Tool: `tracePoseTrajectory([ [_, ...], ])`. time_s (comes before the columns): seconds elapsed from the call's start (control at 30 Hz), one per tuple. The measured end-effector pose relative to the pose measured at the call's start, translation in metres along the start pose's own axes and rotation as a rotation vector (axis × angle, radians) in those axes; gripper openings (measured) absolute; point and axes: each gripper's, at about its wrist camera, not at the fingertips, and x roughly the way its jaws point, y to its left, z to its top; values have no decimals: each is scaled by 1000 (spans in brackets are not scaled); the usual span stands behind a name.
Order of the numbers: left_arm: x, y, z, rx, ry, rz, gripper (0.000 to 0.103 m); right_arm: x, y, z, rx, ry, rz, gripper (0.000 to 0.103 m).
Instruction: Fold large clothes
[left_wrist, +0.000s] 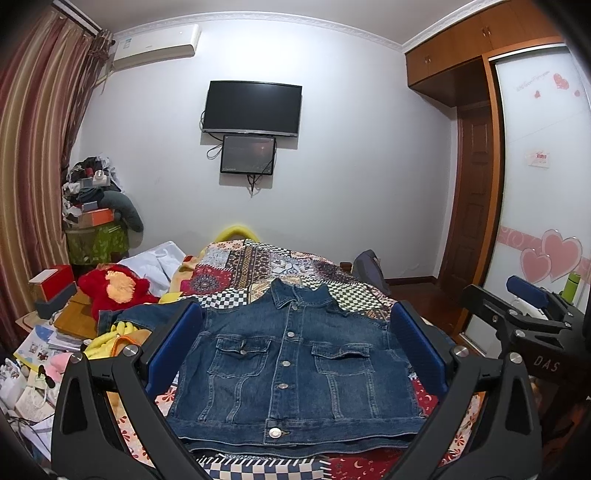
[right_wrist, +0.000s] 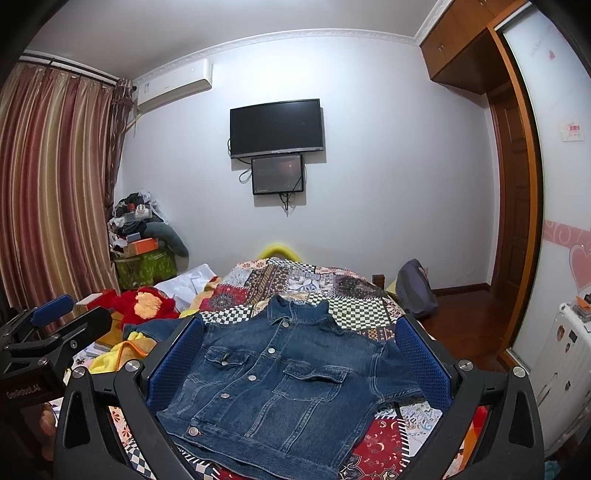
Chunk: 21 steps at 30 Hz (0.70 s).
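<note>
A bed (left_wrist: 258, 266) under a patchwork quilt (right_wrist: 354, 314) carries a buttoned denim jacket (left_wrist: 291, 365), a red plush toy (left_wrist: 114, 288) and white bedding (left_wrist: 159, 262).

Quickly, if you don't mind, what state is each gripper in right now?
Left gripper: open, holding nothing, above the jacket.
Right gripper: open, holding nothing.

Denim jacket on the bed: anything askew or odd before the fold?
Mostly tidy: the denim jacket lies front up, buttoned, on the patchwork bedspread. One oddity: its sleeve on the left gripper's side trails off into the clutter beside the bed. Both grippers hover open, the right gripper too.
</note>
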Motion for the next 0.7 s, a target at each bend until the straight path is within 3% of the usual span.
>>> tracePoseTrajectory([
  [0.17, 16, 14, -6, -11, 28, 27, 103, 24, -1, -12, -25, 39, -15, 103],
  [0.37, 50, 44, -17, -38, 84, 149, 103, 70, 3, -13, -46, 94, -23, 103],
  [0.7, 138, 148, -34, -143, 261, 302, 103, 189, 41, -9, -126, 252, 41, 103],
])
